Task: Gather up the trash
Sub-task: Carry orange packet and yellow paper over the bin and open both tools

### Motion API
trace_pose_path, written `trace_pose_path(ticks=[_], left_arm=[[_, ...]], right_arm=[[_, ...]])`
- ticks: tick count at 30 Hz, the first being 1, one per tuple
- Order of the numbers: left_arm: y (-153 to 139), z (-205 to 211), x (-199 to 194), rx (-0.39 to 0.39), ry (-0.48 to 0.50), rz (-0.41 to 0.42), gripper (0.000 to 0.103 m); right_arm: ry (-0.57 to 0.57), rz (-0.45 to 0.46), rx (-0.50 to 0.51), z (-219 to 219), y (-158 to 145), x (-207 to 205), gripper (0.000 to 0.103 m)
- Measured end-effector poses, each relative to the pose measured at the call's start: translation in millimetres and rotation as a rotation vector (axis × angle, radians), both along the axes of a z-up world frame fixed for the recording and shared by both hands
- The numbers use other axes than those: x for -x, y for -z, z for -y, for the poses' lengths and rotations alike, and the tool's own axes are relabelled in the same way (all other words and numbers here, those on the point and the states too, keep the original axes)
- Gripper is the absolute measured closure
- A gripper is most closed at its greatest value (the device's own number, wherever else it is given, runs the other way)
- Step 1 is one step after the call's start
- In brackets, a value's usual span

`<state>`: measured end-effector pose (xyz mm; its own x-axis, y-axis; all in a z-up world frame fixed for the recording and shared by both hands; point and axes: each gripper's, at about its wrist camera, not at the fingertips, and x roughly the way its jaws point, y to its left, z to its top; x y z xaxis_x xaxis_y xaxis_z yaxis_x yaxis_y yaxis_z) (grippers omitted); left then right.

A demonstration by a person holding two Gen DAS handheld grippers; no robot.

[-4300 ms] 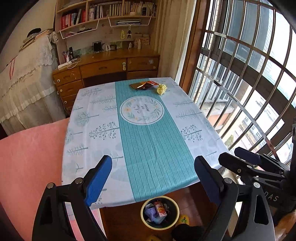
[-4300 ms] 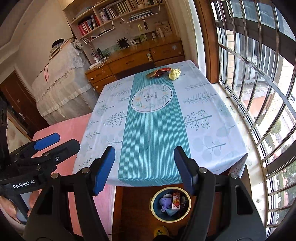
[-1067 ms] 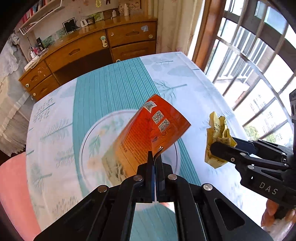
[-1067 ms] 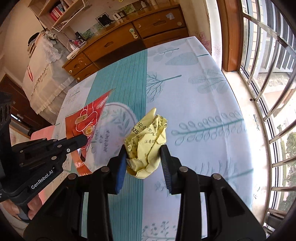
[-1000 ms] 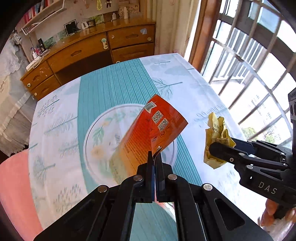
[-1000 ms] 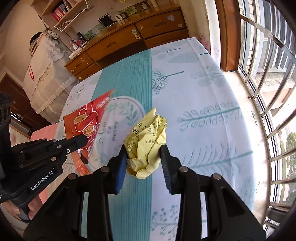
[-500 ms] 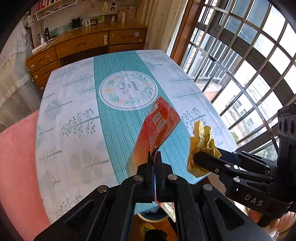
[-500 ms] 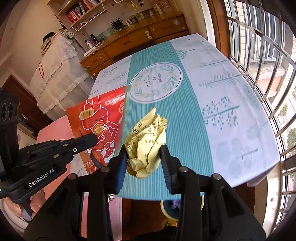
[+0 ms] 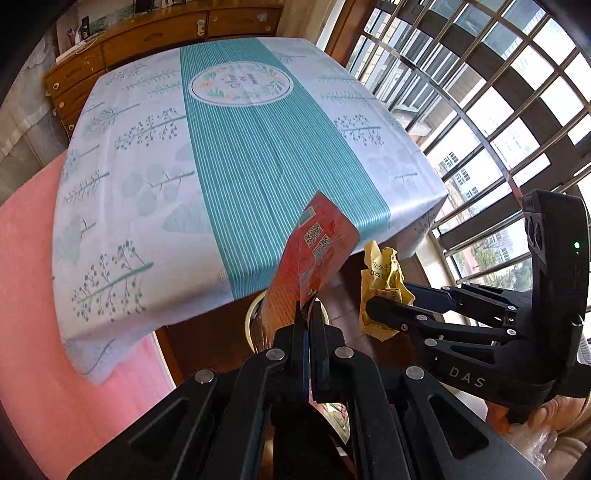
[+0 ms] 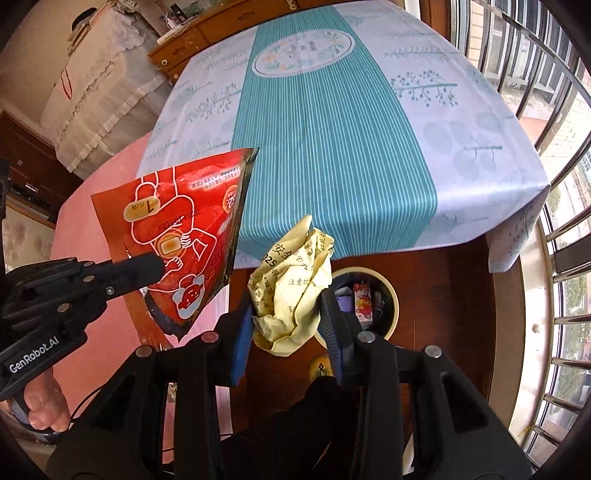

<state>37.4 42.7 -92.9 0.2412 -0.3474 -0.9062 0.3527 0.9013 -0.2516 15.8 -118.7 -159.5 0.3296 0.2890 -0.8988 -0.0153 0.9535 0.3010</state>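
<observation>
Both grippers I hold point steeply down past the table's near edge. My left gripper (image 9: 308, 317) is pressed together on the red wrapper (image 10: 184, 229); my right gripper (image 10: 286, 317), partly spread, pinches the crumpled yellow paper (image 10: 291, 291). Below stands the waste bin (image 10: 393, 295), trash inside. Beyond lies the teal-striped tablecloth (image 10: 325, 122), then the wooden dresser (image 9: 155, 33); barred windows (image 9: 491, 92) run along the right.

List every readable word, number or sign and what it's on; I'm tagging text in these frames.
"DAS": right claw body.
"GenRobot.AI": left claw body.
"1": red wrapper, seen upside down; its other print is too small to read, and the QR codes on its back cannot be scanned.
"025" and Chinese characters, only partly legible: yellow paper.
Medallion script on the tablecloth: too blurred.
</observation>
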Motion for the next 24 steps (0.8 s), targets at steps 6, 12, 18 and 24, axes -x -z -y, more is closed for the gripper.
trace_pose_path(ticks=[6,12,18,24], left_arm=[[41,9,27,-0.016,-0.007,-0.080,0.103],[101,19,46,-0.033,-0.041,-0.138,0.103],[185,28,48,-0.046,-0.098,-0.190,0.103],[277,39,34,-0.055,-0.148,-0.225,0.103]], right_arm=[[-0.021,-0.071,-0.003,0,45,18,0.072],[-0.027,-0.121,0.003,13,104,22,0.072],[0.037,-0.173,-0.004,37,188,17,0.072],[0.062,-0.190,0.010,52,272,8,0.071]])
